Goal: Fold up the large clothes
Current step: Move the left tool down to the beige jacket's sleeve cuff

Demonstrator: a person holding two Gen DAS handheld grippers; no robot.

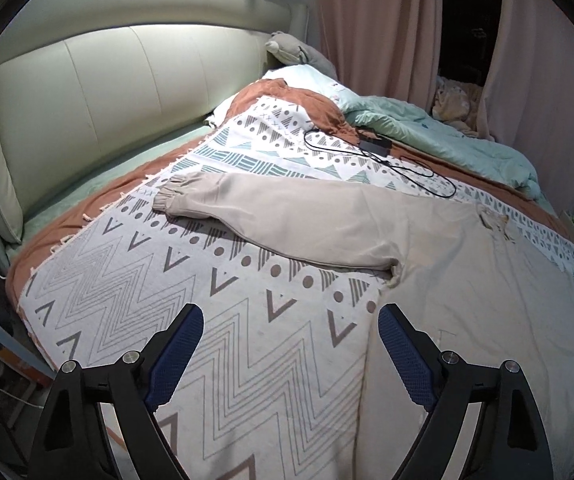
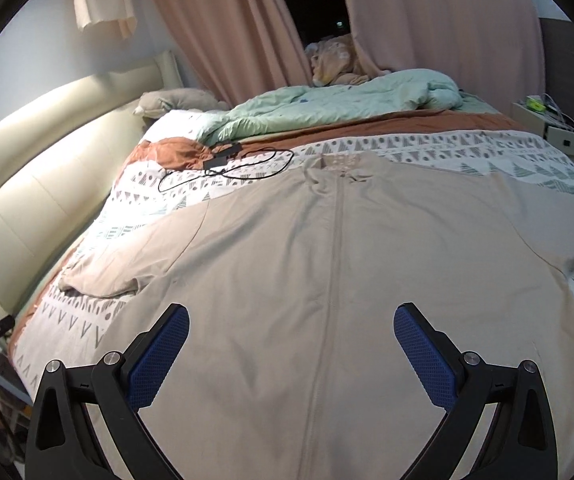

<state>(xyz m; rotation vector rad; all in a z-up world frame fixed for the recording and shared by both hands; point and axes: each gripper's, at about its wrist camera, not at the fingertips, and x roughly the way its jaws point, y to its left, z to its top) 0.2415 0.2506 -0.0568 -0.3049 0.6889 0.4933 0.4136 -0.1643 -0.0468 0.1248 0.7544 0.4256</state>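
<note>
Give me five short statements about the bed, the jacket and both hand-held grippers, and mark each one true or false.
1. The beige zip-front jacket lies spread flat on the patterned white blanket. True.
2. The left hand-held gripper is clamped on a sleeve. False: it is open, holding nothing.
3. A black cable with a charger block lies on the blanket beyond the jacket. True.
4. The jacket's left sleeve is folded across its front. False: it stretches out sideways.
5. The right hand-held gripper is open above the jacket's front. True.
</note>
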